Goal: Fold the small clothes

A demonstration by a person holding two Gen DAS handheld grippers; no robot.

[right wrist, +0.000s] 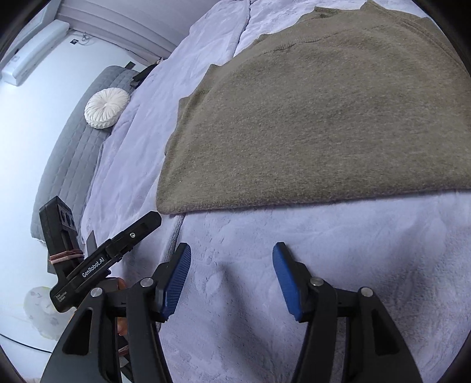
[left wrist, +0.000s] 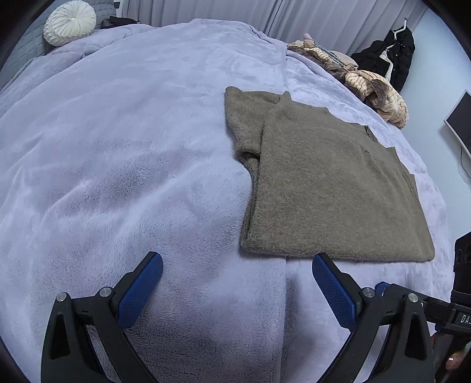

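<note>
Left gripper: I see its blue pads spread wide with nothing between them, hanging over bare blanket just short of the sweater's near hem.

Right gripper: its jaws stand apart and empty too, over the blanket on my side of the sweater's hem; the pads touch no cloth.

Sweater: it lies flat on the blanket, already partly folded as I judge it, with one sleeve doubled in along the side away from the right gripper and the collar at the far end.

Feel: I judge the sweater a fuzzy knit, soft and limp, light but bulky; it will sag and drape from any single pinch and should not slip off ribbed pads.

Where to grip: I would take the sweater's near hem at its two corners, one gripper each, pinching through all layers so the folded sleeve comes along.

Caution: the plush blanket under the sweater is as soft as the knit, so a deep pinch could catch both.

Beyond the sweater: a heap of striped clothes sits past its far end, and a round white cushion rests well away by the headboard.
</note>
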